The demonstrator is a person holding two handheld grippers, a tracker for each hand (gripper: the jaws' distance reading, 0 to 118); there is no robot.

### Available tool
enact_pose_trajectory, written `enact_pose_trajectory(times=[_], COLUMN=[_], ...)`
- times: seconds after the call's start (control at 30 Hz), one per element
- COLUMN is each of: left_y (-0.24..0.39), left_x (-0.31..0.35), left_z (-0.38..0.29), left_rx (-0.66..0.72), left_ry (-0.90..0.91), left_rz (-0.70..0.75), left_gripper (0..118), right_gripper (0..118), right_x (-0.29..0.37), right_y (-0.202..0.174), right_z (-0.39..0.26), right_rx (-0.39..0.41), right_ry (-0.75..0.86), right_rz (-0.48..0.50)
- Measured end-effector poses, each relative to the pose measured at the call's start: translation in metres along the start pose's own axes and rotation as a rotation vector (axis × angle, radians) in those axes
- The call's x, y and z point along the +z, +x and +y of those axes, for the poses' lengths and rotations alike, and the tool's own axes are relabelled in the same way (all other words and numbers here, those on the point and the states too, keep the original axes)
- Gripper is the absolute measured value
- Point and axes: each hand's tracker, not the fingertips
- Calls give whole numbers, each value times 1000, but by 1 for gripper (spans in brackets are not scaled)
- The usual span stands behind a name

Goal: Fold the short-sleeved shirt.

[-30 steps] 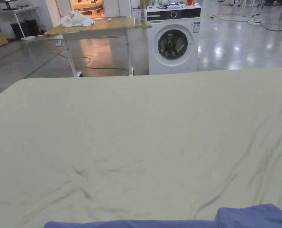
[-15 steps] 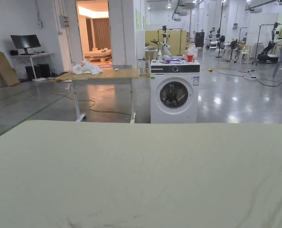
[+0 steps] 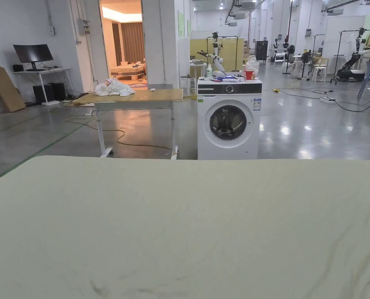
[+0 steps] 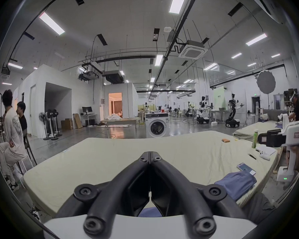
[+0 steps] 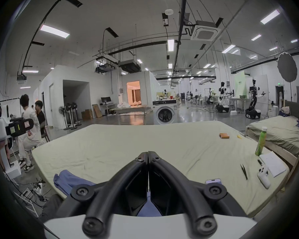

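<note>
The blue shirt (image 4: 235, 182) lies at the near edge of the pale green mattress (image 3: 180, 218), probably kept within easy reach of the person. Both the left gripper (image 4: 150, 154) and right gripper (image 5: 148, 154) have their jaws pressed together on nothing, raised above the shirt, seemingly idle. No writing is legible; the washing machine (image 3: 228, 116) label is too small.

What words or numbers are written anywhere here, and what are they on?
No text here is clear enough to read.
The sticker on the washing machine: too small to read.
The green board by the far wall: its marks are blurred.
The sheet of paper on the bed: nothing legible shows on it.
</note>
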Motion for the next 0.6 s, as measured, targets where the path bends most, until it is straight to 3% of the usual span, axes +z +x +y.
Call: enact_pose_trajectory(times=[0.13,0.27,0.3,0.37,0.4,0.6], left_y=[-14,-80,-99,-139,-154,-201], left_x=[-3,-29,-39,-57,-60,-83], left_z=[-1,-40,-55,-95,-116,-216], left_rx=[87,413,486,659,725,993], left_ry=[-10,-127,-194,-353,-393,-522], left_rz=[-35,-64,-55,-80,-139,-13], left_gripper=[0,12,26,69,76,78], right_gripper=[0,0,0,0,0,0], right_x=[2,2,2,4,6,12], right_y=[-1,-2,-1,5,7,13], right_z=[3,-1,-3,-13,-18,-32], right_rx=[-10,-30,-45,-77,-86,-154], right_ry=[23,16,7,-16,-22,-57], right_rz=[29,50,60,73,79,124])
